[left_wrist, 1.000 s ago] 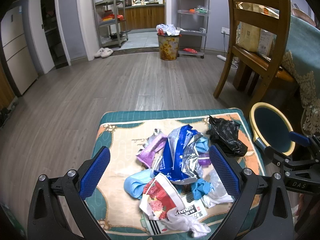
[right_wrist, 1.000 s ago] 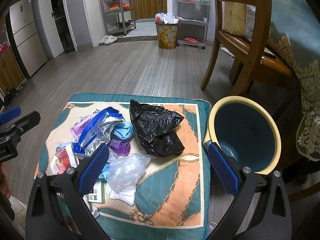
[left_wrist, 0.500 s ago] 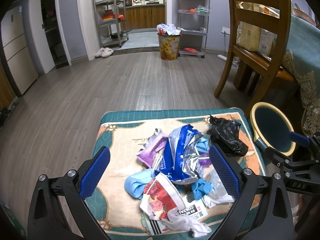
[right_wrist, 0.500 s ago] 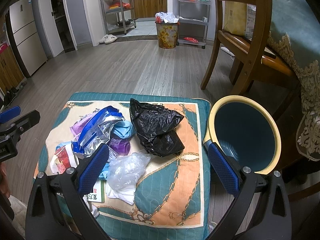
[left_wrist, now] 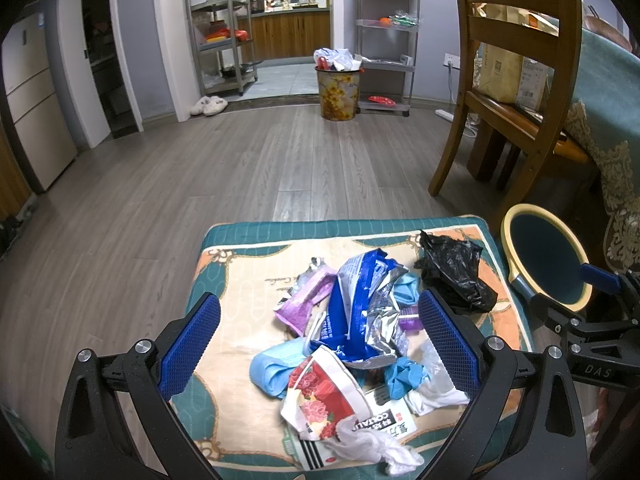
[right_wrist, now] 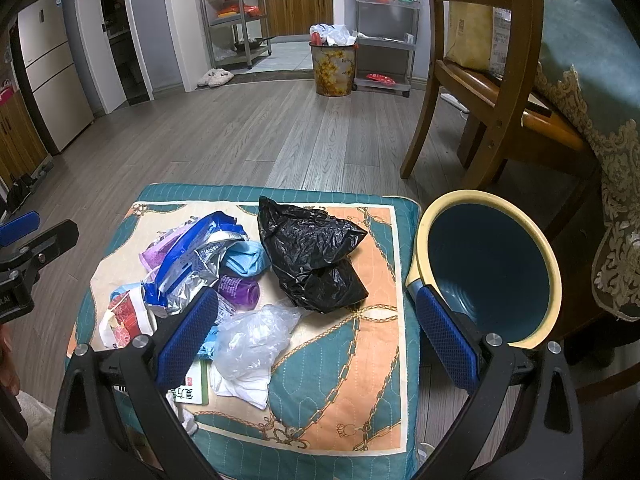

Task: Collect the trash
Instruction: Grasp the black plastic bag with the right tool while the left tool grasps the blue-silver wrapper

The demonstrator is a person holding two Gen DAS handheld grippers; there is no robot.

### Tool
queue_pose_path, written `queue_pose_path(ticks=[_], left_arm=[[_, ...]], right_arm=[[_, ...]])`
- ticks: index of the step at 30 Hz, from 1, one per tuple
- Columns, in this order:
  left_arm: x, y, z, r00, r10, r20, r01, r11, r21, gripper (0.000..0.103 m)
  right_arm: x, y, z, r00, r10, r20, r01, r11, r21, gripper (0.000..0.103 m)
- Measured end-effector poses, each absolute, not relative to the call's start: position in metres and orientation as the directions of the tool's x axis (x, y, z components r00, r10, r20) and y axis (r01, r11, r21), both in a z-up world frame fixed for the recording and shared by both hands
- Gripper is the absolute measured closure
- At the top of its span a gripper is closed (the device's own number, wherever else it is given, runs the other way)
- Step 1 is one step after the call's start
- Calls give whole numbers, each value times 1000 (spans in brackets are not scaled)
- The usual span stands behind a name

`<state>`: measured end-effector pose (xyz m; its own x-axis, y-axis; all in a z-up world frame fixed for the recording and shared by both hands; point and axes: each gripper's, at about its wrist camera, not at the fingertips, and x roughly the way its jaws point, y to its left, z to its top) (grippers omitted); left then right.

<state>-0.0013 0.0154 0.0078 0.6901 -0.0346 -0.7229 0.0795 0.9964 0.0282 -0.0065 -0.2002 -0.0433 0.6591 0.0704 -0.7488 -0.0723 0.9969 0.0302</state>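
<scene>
On the patterned cushion (left_wrist: 224, 276), as seen from the left wrist, a heap of trash is piled: a blue and silver foil wrapper (left_wrist: 360, 300) at the centre, a purple packet (left_wrist: 304, 304) to its left, a red floral wrapper (left_wrist: 320, 396) nearer the camera, and a crumpled black plastic bag (left_wrist: 452, 272) toward the cushion's right edge. The left gripper (left_wrist: 318, 344) is held wide open above the near side of the heap, with nothing between its blue pads. Just off the cushion's right edge, a blue bin with a yellow rim (left_wrist: 508, 232) is seen, and nothing can be made out inside it.

From the right wrist, the same cushion (right_wrist: 360, 380) is shown with the black plastic bag (right_wrist: 312, 252) at its middle, a clear plastic bag (right_wrist: 252, 336) nearer the camera, a purple bottle (right_wrist: 240, 290) and the foil wrapper (right_wrist: 192, 256) to the left. The right gripper (right_wrist: 316, 334) is likewise spread open and empty, poised over the cushion's near right part. The bin (right_wrist: 424, 236) stands touching or just beside the cushion's right edge; its visible interior appears bare.

Collection is judged to be at its start: no piece is gripped, and the whole heap remains to be moved into the bin.
</scene>
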Motion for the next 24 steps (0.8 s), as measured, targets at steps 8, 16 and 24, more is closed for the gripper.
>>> queue_pose_path(ticks=[8,16,24], left_arm=[[6,22,4,712,-17,-702,80,995,58,5],[39,26,4,743,-43,-668,122,990,71,5],[65,35,-26,674,-100,-732,130,991,-15,5]], right_arm=[[-5,-205,-49,662,50,-747,-66,998,8,6],[46,-206,-64,653,76,-753,-120,993,-4,6],[80,-187,-112,609,62,-791,-151,988,-38,6]])
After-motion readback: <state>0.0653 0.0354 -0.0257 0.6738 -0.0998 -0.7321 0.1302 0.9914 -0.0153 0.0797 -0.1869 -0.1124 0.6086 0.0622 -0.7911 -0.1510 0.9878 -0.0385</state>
